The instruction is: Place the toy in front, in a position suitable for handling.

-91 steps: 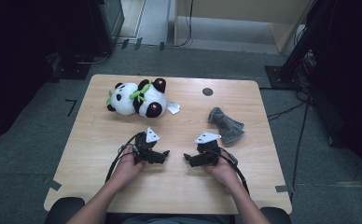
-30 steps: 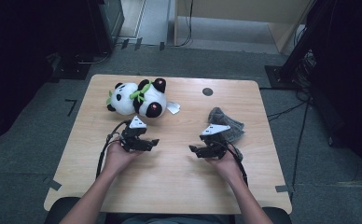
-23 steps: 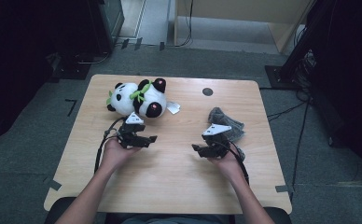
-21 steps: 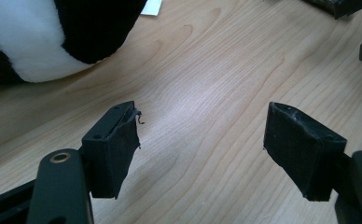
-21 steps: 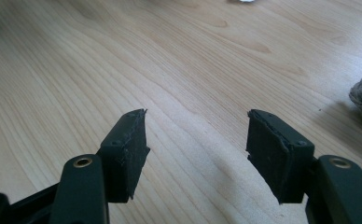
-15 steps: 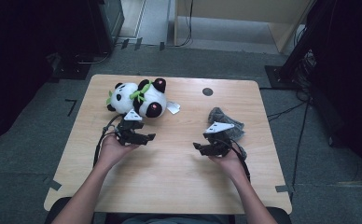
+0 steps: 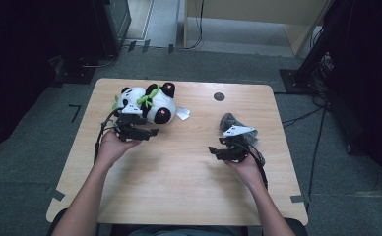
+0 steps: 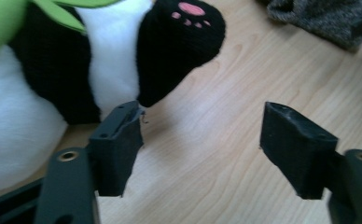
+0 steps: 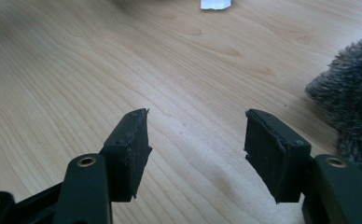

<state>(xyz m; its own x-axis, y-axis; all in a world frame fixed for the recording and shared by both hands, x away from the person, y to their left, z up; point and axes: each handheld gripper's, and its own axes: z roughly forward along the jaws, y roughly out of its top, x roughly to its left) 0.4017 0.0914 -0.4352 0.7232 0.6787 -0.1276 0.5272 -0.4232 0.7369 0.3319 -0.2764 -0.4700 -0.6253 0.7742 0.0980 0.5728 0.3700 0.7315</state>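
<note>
surface: light wooden table (image 7: 179, 187) on grey floor | far left: panda plush (image 7: 147, 102) lying on it, white tag (image 7: 182, 113) beside it | right: grey knit cloth (image 7: 228, 121) bunched | far edge: small dark round disc (image 7: 219, 96)

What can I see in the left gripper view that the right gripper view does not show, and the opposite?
The left gripper view has the plush panda, its black paw with pink pads just past the left gripper, whose jaws have been closing with nothing between them. The right gripper view has a white tag at the top edge, beyond the open, empty right gripper. Both show the wooden table and the grey fuzzy cloth.
</note>
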